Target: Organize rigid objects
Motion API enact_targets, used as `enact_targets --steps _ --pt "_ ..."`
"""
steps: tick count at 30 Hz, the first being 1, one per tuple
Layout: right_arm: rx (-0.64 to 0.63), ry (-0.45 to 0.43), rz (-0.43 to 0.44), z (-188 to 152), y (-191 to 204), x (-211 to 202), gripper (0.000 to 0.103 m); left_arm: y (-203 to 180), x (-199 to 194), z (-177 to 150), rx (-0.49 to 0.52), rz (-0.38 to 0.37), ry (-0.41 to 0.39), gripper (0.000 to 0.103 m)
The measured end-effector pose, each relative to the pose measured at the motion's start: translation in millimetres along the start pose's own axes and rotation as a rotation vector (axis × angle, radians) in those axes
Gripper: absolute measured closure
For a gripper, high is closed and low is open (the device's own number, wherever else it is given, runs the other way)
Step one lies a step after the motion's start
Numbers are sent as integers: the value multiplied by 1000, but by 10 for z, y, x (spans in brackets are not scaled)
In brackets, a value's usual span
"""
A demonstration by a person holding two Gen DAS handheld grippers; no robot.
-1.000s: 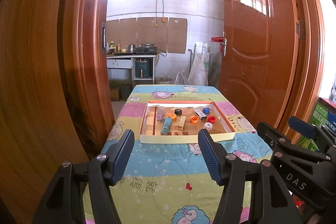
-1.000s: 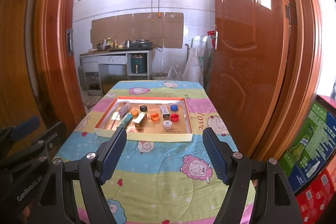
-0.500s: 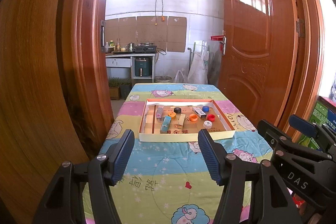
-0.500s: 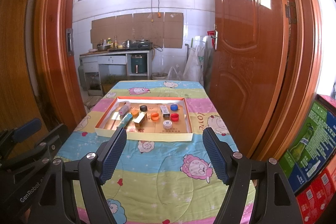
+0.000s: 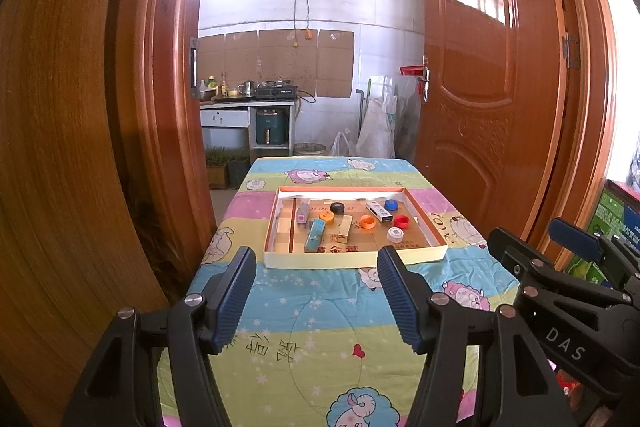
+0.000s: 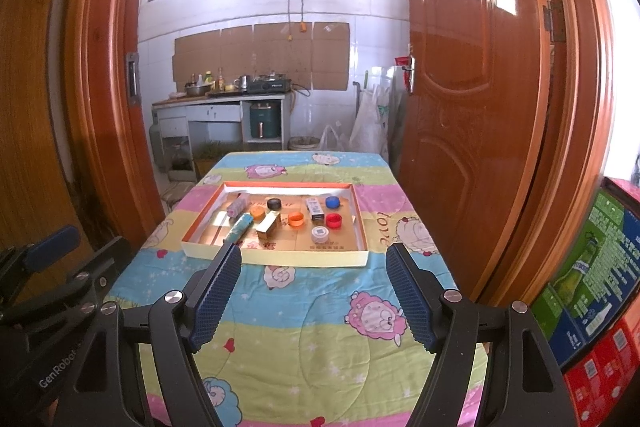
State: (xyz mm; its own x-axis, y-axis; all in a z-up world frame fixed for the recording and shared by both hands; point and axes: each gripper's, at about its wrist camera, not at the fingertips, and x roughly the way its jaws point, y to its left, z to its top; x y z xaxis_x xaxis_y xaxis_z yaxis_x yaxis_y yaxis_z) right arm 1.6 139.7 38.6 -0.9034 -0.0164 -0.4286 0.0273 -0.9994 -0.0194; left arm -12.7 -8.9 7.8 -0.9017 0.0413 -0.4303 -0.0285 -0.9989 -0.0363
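Observation:
A shallow cardboard tray (image 5: 352, 259) (image 6: 276, 257) lies on the table's far half. It holds several small rigid things: bottle caps such as a red cap (image 5: 401, 221) (image 6: 333, 221), an orange cap (image 5: 367, 222) (image 6: 296, 219), a black cap (image 5: 338, 207), a blue cap (image 6: 332, 202) and a white cap (image 6: 320, 233), plus small boxes such as a teal box (image 5: 314, 235) (image 6: 237, 229). My left gripper (image 5: 316, 267) is open and empty, just short of the tray. My right gripper (image 6: 314, 265) is open and empty too.
The table carries a colourful cartoon-sheep cloth (image 5: 320, 327). Brown wooden doors stand close on both sides, one to the left (image 5: 80, 147) and one to the right (image 6: 480, 107). Printed cartons (image 6: 592, 287) stand at the right. A kitchen counter (image 6: 224, 103) lies behind.
Both views have barely shifted; the tray sits in almost the same place. Both grippers stay open and empty.

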Motion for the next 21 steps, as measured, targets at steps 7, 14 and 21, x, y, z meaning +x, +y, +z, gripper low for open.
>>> enact_targets --steps 7,14,21 --pt "10 17 8 -31 8 47 27 2 5 0 1 0 1 40" --pt "8 18 12 -41 32 64 27 14 22 -13 1 -3 10 40" --pt "12 19 10 -40 10 71 27 19 34 -18 -2 -1 8 40"
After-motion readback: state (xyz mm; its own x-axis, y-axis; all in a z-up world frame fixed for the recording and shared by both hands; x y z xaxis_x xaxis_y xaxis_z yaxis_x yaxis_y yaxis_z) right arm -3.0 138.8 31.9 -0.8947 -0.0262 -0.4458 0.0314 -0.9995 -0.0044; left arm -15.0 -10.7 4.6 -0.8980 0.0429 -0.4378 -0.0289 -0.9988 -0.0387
